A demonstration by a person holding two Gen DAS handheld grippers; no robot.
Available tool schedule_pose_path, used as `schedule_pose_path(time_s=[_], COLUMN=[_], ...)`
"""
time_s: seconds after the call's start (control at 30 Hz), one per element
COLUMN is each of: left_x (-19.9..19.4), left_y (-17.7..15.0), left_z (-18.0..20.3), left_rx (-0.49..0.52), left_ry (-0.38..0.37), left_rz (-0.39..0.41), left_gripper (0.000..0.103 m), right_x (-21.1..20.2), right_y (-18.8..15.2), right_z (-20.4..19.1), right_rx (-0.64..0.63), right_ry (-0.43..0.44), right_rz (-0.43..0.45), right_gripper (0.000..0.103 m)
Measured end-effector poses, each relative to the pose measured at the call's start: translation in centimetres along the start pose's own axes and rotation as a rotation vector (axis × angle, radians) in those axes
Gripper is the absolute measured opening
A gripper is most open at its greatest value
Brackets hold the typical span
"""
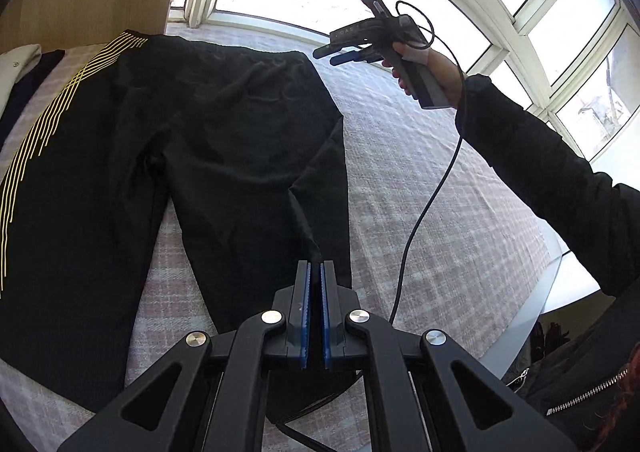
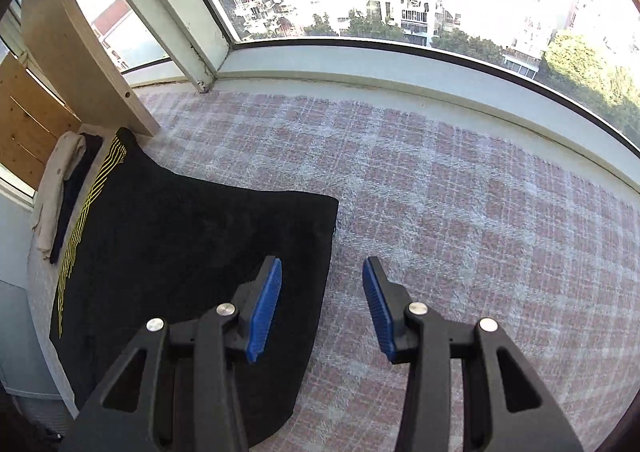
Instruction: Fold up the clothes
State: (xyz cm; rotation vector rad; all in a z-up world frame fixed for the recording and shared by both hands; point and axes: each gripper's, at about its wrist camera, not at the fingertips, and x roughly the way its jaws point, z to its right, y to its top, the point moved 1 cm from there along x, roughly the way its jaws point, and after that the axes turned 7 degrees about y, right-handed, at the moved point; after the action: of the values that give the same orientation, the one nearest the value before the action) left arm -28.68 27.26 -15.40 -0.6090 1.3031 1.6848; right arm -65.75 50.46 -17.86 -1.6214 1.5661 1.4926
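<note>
Black trousers (image 1: 224, 139) with thin yellow side stripes (image 1: 44, 131) lie spread on the pink-and-white checked cover (image 1: 432, 187). My left gripper (image 1: 315, 272) is shut on the hem of one black trouser leg and lifts a fold of it off the cover. My right gripper (image 1: 340, 53) is held in a hand above the cover, to the right of the waistband. In the right wrist view my right gripper (image 2: 322, 272) is open and empty, above the trousers' (image 2: 192, 252) right edge and the checked cover (image 2: 460, 211).
Folded beige and dark clothes (image 2: 60, 187) lie at the far left by a wooden panel (image 2: 36, 123). A curved white window sill (image 2: 400, 79) borders the cover at the back. A black cable (image 1: 424, 211) hangs from the right gripper.
</note>
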Motion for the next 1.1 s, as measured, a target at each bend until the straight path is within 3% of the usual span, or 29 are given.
schedule_pose_path(time_s=[0.1, 0.3, 0.53, 0.7, 0.73, 0.83, 0.97, 1.1], left_x=[-0.2, -0.6, -0.4, -0.2, -0.2, -0.2, -0.8, -2.4], left_y=[0.2, 0.3, 0.2, 0.1, 0.1, 0.1, -0.2, -0.6], left_z=[-0.2, -1.0, -1.5, -1.6, -1.6, -1.8, -3.2, -5.5], left_rx=[-0.006, -0.044, -0.050, -0.027, -0.024, -0.020, -0.064, -0.112], left_ry=[-0.015, -0.022, -0.007, 0.009, 0.008, -0.006, -0.030, -0.018], left_rz=[0.004, 0.011, 0.008, 0.005, 0.007, 0.017, 0.042, 0.077], left_gripper=[0.004, 0.004, 0.004, 0.004, 0.004, 0.004, 0.004, 0.004], right_x=[1.4, 4.1, 4.9, 4.8, 4.5, 3.9, 2.9, 1.9], right_y=[1.4, 3.2, 3.6, 3.6, 3.6, 3.6, 3.6, 3.8], right_z=[0.6, 0.7, -0.1, -1.1, -1.2, -1.4, -0.2, -1.0], right_rx=[0.037, 0.061, 0.040, -0.020, -0.018, 0.012, 0.158, 0.206], right_ry=[0.042, 0.034, -0.003, -0.021, -0.010, 0.032, 0.180, 0.181], right_rz=[-0.030, -0.101, -0.109, -0.120, -0.113, -0.096, -0.040, 0.005], right_gripper=[0.042, 0.042, 0.042, 0.019, 0.010, 0.010, 0.009, 0.009])
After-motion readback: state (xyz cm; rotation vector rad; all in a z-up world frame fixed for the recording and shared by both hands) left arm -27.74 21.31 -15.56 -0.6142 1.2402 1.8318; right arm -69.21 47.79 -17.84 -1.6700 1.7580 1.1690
